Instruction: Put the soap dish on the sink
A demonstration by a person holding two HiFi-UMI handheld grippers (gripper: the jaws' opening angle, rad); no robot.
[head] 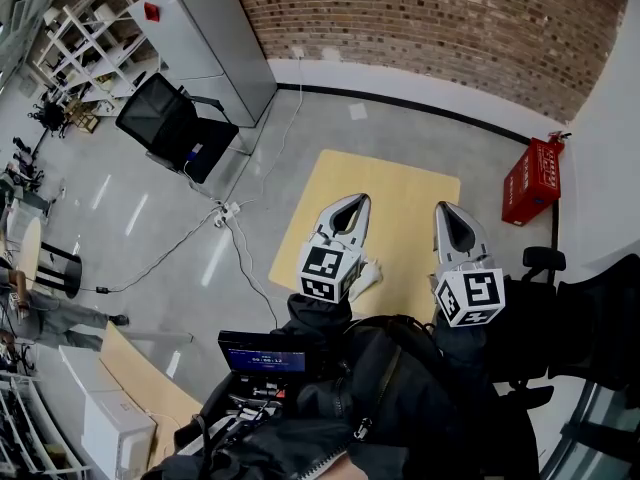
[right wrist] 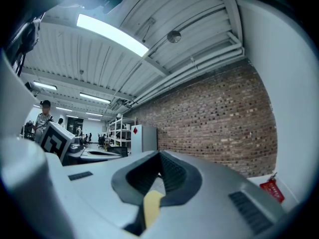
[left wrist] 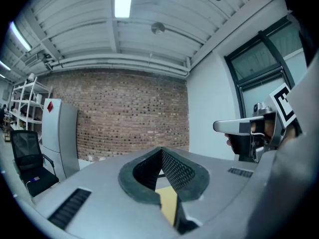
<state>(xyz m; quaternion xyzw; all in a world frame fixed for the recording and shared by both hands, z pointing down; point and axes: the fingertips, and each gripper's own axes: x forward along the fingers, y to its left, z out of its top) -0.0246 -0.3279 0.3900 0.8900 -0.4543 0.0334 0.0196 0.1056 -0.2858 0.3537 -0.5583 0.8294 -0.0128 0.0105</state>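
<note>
No soap dish and no sink shows in any view. In the head view my left gripper (head: 355, 202) and right gripper (head: 442, 209) are held side by side, level, over a yellow tabletop (head: 400, 193). Both are shut with nothing between the jaws. In the left gripper view the dark ribbed pads meet at the tip of the left gripper (left wrist: 161, 151), and the right gripper (left wrist: 240, 127) shows at the right edge. The right gripper view shows the right gripper (right wrist: 159, 154) shut the same way, with the left gripper's marker cube (right wrist: 56, 140) at the left.
A red extinguisher box (head: 532, 180) stands by the white wall at the right. A black office chair (head: 168, 123) and a grey cabinet (head: 212, 38) are at the far left, and cables with a power strip (head: 226, 212) lie on the floor. A small screen (head: 265, 352) sits near my body.
</note>
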